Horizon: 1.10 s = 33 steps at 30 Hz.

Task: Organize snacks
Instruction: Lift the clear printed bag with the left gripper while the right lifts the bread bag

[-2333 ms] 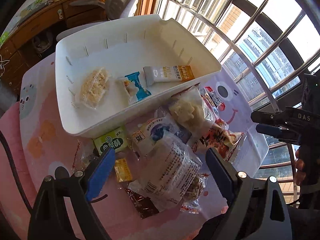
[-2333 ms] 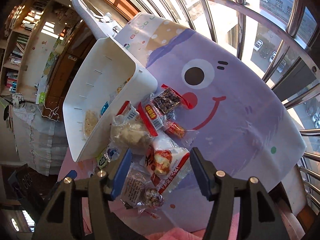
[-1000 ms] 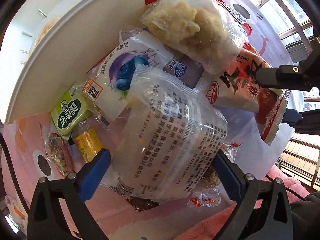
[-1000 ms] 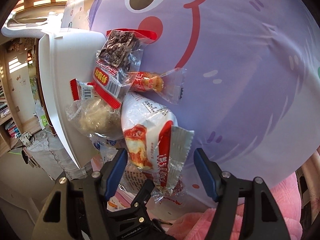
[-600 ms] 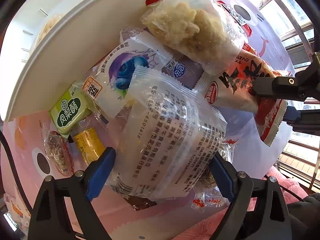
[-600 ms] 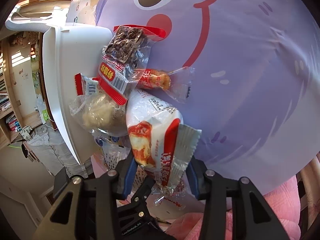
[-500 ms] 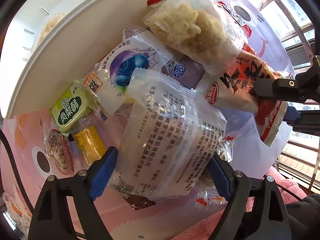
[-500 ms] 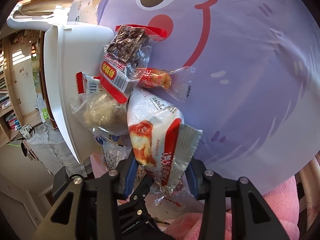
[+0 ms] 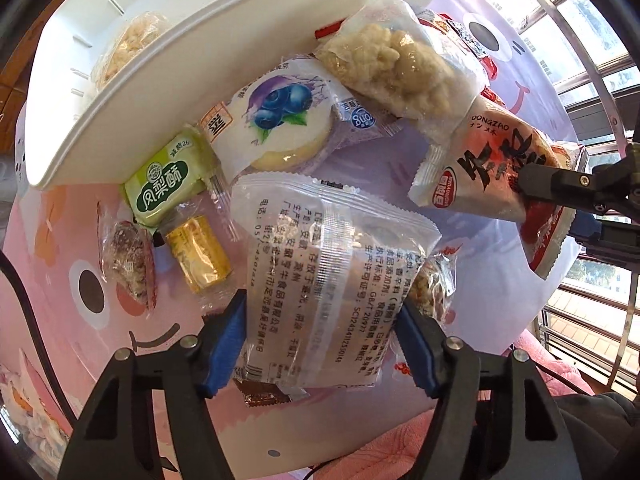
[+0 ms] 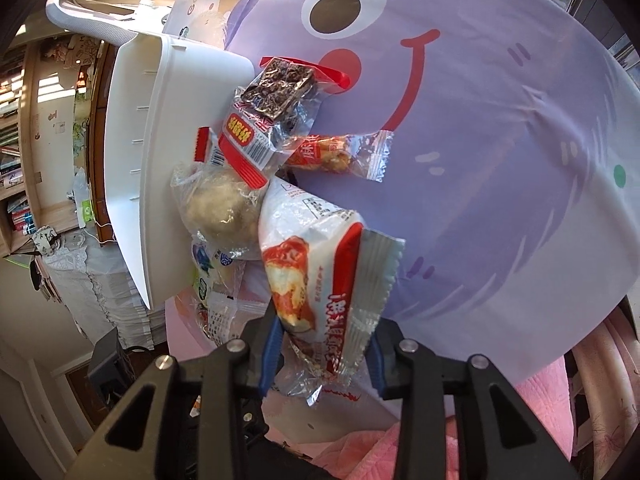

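Note:
My left gripper is shut on a clear printed snack packet and holds it above the cloth. My right gripper is shut on a red-and-white snack bag; that bag also shows in the left wrist view. A white bin stands behind the pile, with a puffed-rice cake inside. Against its wall lie a blueberry cake packet, a green pastry packet and a clear bag of pale puffs.
A gold-wrapped candy and a dark nut bar lie left of my left gripper. A dark chocolate bar packet and an orange candy lie by the bin's corner. The cartoon tablecloth spreads right. Window bars stand beyond.
Both grippers have closed on their packets: the left on the clear printed packet, the right on the red-and-white bag. Both packets have risen slightly off the pile.

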Each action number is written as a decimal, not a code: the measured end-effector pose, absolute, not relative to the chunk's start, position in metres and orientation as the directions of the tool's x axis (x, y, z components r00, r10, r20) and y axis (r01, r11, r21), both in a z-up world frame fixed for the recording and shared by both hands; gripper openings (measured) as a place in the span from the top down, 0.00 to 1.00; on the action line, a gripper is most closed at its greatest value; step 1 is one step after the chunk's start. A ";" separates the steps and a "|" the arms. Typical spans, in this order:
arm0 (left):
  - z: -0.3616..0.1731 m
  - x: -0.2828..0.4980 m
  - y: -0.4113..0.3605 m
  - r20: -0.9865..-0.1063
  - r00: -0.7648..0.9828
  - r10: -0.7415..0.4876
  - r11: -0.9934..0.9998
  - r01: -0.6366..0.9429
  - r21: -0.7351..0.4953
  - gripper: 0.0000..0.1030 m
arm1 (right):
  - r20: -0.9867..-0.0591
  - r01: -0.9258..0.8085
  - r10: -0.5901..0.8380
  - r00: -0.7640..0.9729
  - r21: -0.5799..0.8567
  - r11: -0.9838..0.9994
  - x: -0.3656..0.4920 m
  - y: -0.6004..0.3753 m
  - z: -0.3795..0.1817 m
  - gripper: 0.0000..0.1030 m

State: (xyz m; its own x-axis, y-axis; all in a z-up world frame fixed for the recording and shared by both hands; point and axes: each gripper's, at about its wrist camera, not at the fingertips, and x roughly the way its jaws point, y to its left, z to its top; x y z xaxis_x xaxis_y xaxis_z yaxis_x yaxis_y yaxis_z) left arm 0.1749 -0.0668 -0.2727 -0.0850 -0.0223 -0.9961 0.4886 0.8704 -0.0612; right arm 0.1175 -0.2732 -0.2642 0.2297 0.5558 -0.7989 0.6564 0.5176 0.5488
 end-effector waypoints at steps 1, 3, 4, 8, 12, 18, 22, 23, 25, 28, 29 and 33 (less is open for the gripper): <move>-0.270 0.174 -0.063 -0.996 -0.087 -0.023 0.874 0.482 -0.063 0.34 | -0.801 0.653 0.553 0.230 0.548 0.522 0.116 -0.274 -0.262 0.65; -0.263 0.174 -0.050 -0.996 -0.089 -0.025 0.880 0.471 -0.064 0.34 | -0.807 0.645 0.546 0.227 0.544 0.536 0.113 -0.273 -0.258 0.65; -0.262 0.173 -0.044 -0.996 -0.091 -0.025 0.883 0.466 -0.064 0.34 | -0.811 0.640 0.541 0.223 0.541 0.545 0.113 -0.272 -0.257 0.66; -0.253 0.174 -0.032 -0.994 -0.099 -0.041 0.893 0.443 -0.081 0.34 | -0.831 0.619 0.520 0.200 0.518 0.590 0.112 -0.271 -0.247 0.66; -0.239 0.178 -0.018 -0.993 -0.104 -0.061 0.898 0.429 -0.100 0.34 | -0.833 0.609 0.518 0.193 0.515 0.603 0.111 -0.272 -0.235 0.66; -0.204 0.188 0.000 -0.993 -0.078 -0.093 0.894 0.432 -0.117 0.34 | -0.843 0.565 0.501 0.194 0.514 0.646 0.113 -0.274 -0.210 0.66; -0.179 0.191 0.004 -0.992 -0.047 -0.120 0.894 0.429 -0.128 0.34 | -0.845 0.518 0.489 0.214 0.523 0.677 0.119 -0.271 -0.188 0.66; -0.173 0.193 0.006 -0.991 -0.037 -0.126 0.895 0.427 -0.129 0.34 | -0.846 0.504 0.486 0.220 0.525 0.685 0.120 -0.273 -0.184 0.66; -0.155 0.195 0.006 -0.990 -0.010 -0.139 0.897 0.422 -0.130 0.34 | -0.847 0.477 0.477 0.233 0.528 0.703 0.122 -0.275 -0.174 0.66; -0.132 0.202 0.005 -0.984 0.042 -0.173 0.900 0.412 -0.141 0.34 | -0.848 0.435 0.461 0.261 0.530 0.728 0.130 -0.276 -0.159 0.66; -0.129 0.206 -0.002 -0.982 0.057 -0.182 0.902 0.407 -0.143 0.34 | -0.848 0.421 0.454 0.274 0.530 0.736 0.133 -0.277 -0.154 0.66; -0.109 0.222 -0.003 -0.974 0.124 -0.189 0.916 0.381 -0.129 0.34 | -0.846 0.360 0.419 0.330 0.523 0.773 0.146 -0.276 -0.137 0.67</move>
State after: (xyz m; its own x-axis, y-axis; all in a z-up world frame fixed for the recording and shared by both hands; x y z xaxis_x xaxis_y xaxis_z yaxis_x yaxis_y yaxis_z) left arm 0.2219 -0.0034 -0.1090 0.1243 -0.1892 -0.9740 0.3805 0.9157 -0.1293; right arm 0.1456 -0.2762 -0.1370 0.3301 0.4186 -0.8461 0.3598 0.7728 0.5227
